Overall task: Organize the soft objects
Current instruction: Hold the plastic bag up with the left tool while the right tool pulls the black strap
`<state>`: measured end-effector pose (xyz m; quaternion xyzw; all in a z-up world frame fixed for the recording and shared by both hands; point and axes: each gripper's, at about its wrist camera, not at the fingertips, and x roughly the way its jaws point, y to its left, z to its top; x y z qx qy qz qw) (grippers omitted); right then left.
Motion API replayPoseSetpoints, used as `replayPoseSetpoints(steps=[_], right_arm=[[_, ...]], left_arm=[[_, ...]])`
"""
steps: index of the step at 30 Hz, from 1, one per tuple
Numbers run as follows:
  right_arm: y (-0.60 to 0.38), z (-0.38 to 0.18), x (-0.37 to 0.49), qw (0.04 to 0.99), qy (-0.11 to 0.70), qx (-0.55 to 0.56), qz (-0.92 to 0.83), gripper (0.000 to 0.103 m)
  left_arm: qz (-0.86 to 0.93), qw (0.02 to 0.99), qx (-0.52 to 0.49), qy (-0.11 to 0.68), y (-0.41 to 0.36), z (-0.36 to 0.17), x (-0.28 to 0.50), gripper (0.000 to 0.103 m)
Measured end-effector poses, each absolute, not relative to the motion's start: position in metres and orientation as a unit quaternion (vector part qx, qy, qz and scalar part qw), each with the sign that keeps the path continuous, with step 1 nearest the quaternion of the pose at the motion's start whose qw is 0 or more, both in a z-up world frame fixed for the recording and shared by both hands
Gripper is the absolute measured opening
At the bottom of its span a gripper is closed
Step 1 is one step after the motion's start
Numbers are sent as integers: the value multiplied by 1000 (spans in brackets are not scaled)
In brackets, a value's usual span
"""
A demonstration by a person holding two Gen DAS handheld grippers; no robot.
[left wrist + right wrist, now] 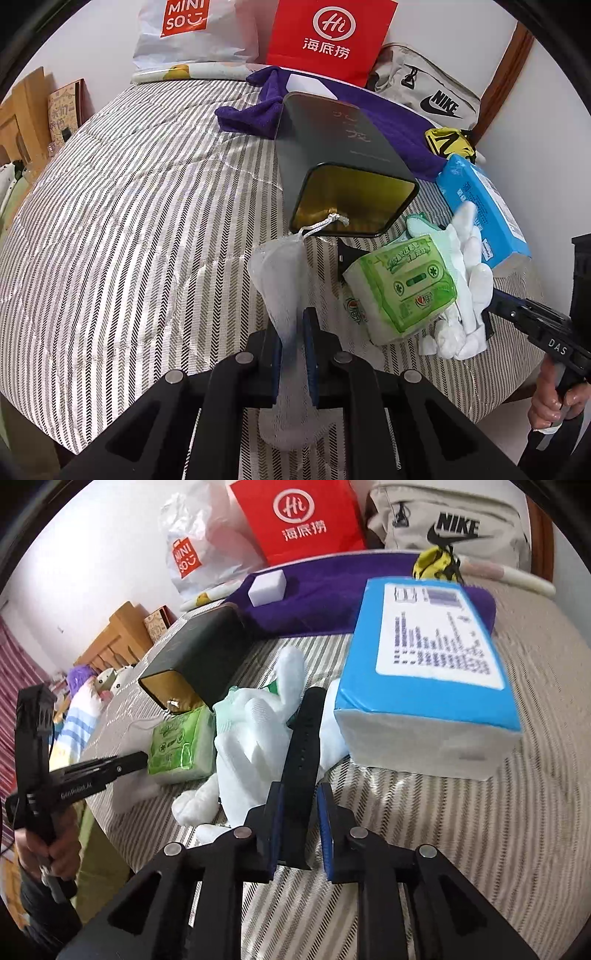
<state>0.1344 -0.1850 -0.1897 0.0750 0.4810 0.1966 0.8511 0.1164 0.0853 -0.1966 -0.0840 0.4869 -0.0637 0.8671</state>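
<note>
My left gripper [295, 325] is shut on a white mesh drawstring pouch [277, 269], which hangs over the striped bed [129, 221]. Just beyond lies a dark tin box [351, 199] on its side, its gold inside facing me. To its right sit a green tissue pack [402, 284], white gloves [472, 280] and a blue tissue pack [484, 210]. In the right wrist view, my right gripper [299, 808] stands slightly open around a black strap [303, 746] lying on the gloves [251, 731]. The strap rests against the left pad, with a thin gap at the right pad.
A purple towel [332, 594] with a white block [266, 585] lies at the back. Behind it stand a red paper bag [299, 520], a Miniso bag [188, 33] and a Nike bag [450, 524]. A yellow item [436, 563] sits beside the towel. The bed's edge runs close on the right [517, 384].
</note>
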Motion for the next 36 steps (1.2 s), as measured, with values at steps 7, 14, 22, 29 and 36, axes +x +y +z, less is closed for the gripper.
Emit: replayPoseSetpoints(steps=[7, 14, 22, 29, 36], right_arm=[[-180, -196, 139, 846, 487, 90, 196, 32], [-167, -195, 139, 852, 481, 61, 196, 24], [-168, -171, 120, 870, 453, 4, 192, 5], [-181, -182, 112, 860, 473, 6, 190, 8], [-182, -187, 121, 856, 476, 41, 198, 22]], left_arm=[[-64, 868, -81, 485, 85, -197, 116, 12], [-63, 869, -76, 484, 83, -197, 115, 13], [-62, 870, -75, 484, 83, -196, 115, 13], [-61, 870, -74, 483, 83, -196, 115, 13], [-60, 871, -73, 483, 83, -196, 115, 13]])
